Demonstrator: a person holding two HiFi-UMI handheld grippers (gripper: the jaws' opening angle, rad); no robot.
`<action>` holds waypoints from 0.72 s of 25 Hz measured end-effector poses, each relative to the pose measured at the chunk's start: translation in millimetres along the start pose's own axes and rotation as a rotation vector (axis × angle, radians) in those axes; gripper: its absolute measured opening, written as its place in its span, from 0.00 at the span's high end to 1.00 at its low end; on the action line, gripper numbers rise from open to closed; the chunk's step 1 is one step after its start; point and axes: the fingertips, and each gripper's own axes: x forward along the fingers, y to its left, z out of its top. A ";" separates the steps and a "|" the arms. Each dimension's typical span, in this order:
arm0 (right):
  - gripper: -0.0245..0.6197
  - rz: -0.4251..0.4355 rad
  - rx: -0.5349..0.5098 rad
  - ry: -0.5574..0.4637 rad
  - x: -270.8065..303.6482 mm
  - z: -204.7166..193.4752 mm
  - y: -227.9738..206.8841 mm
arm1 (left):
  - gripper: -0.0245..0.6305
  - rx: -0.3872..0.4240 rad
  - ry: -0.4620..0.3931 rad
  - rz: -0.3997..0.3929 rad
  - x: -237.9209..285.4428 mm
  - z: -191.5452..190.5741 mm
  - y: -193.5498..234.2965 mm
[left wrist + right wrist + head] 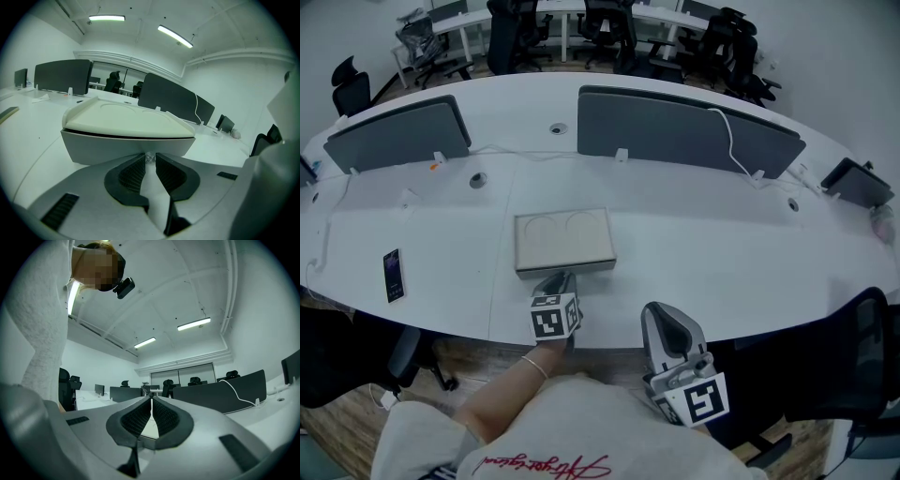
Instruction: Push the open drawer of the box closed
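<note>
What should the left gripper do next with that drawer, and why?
Probably nudge the left gripper straight forward a little. Its jaws pinch the small knob on the grey drawer front, which looks almost, but maybe not fully, tucked under the cream box top. A short push should seat it.
</note>
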 end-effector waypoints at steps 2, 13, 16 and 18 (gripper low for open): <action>0.93 -0.004 0.006 -0.006 -0.5 0.3 -0.9 | 0.83 0.001 -0.001 0.000 1.2 0.6 0.1; 0.93 -0.023 -0.003 0.009 -1.6 -1.4 -4.7 | 0.83 0.005 -0.012 0.004 4.9 3.8 1.9; 0.93 -0.022 0.007 0.013 -4.2 -2.5 -3.7 | 0.83 0.029 -0.022 0.004 4.8 3.1 -1.6; 0.93 -0.019 -0.007 0.040 -6.8 -7.5 -3.0 | 0.83 0.045 -0.035 0.001 3.7 3.1 -3.1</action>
